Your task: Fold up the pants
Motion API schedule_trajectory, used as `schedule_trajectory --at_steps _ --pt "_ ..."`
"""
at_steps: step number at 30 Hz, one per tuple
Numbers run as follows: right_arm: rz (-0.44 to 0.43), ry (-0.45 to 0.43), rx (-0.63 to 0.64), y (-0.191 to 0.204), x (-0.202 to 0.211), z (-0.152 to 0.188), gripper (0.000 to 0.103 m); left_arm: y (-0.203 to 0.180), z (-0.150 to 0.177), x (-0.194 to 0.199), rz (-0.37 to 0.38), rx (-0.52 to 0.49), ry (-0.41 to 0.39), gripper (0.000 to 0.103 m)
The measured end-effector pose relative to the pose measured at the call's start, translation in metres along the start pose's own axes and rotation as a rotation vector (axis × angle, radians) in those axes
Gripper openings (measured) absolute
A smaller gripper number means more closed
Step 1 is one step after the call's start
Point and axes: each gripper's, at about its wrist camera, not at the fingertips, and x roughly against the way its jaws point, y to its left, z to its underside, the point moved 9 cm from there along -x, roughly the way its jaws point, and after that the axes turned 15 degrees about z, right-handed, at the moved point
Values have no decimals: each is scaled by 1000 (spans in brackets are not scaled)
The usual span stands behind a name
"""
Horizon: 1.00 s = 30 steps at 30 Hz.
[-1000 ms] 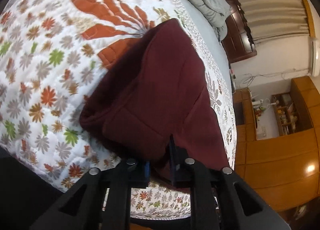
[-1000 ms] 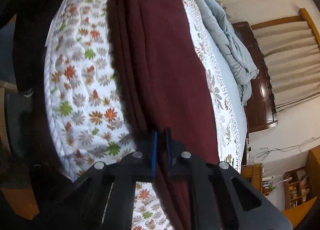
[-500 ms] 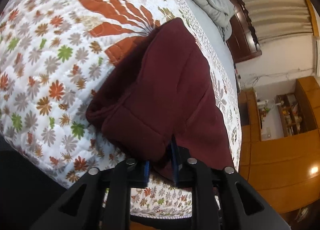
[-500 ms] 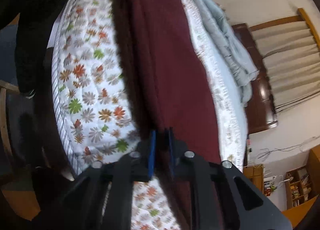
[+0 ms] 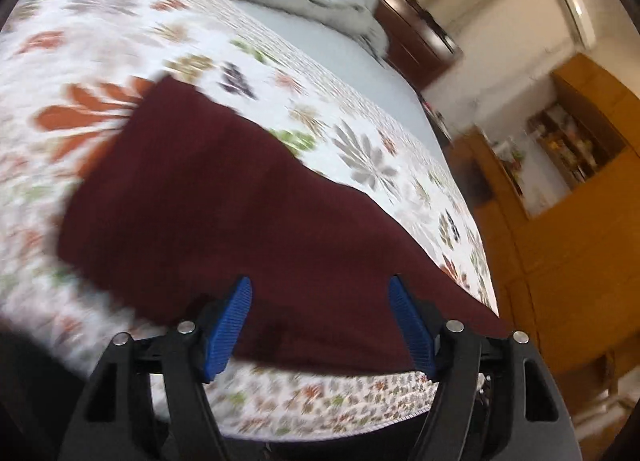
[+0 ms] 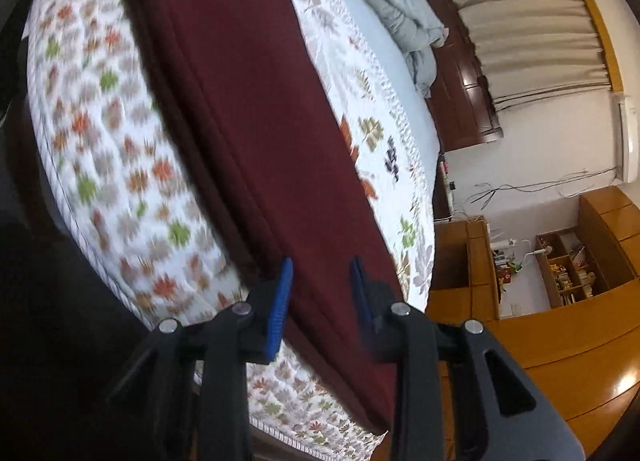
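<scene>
1. While I am looking along my left gripper (image 5: 320,321), its jaws are standing wide apart, having just been opening, and the blue pads (image 5: 226,331) are pressing on nothing. The maroon pants (image 5: 224,205) are lying flat on the floral quilt (image 5: 360,133) straight ahead of my fingertips, their near edge running just beneath and between the pads without being pinched. I am judging that one lengthwise fold is already laid down here and that this end is released.

2. Along my right gripper (image 6: 320,293), the jaws are also parted, more narrowly, and have likewise just been opening; cloth is passing below the gap, yet neither pad is clamping it. The pants (image 6: 240,101) are stretching away from my fingertips as a long doubled strip, stacked edges showing on its left side, close to the bed's near edge.

3. Only this right view is showing me the strip's length and its layered edges; the left view is showing just one blurred end and the open quilt beyond it. The grey duvet (image 6: 400,13) is sitting well beyond the pants.

4. Still left, in my judgement: folding the long strip crosswise, end over end.
</scene>
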Motion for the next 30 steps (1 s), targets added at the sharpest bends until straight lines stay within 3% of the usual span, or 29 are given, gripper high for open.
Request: schedule_trajectory --at_steps 4,6,12,18,20,22,25,28,30 --pt "-25 -26 10 3 -2 1 31 26 1 -24 -81 65 62 72" --pt "-37 -41 22 0 -1 3 34 42 4 -28 -65 123 85 71" --pt "-91 9 48 4 -6 28 35 45 9 -32 -85 109 98 72" --pt "-70 22 51 4 -18 27 34 42 6 -34 -93 103 100 76" --pt "-112 42 56 11 -24 30 9 43 6 -34 -93 104 99 76" --pt "-137 44 42 12 -22 31 8 42 5 -35 -93 104 101 76" --pt "-153 45 -11 5 -18 35 8 43 5 -35 -90 99 100 76" --pt "-129 32 14 15 -18 40 11 42 7 -37 -101 79 104 76" --pt "-131 23 -33 8 -15 38 20 41 9 -36 -102 77 106 77"
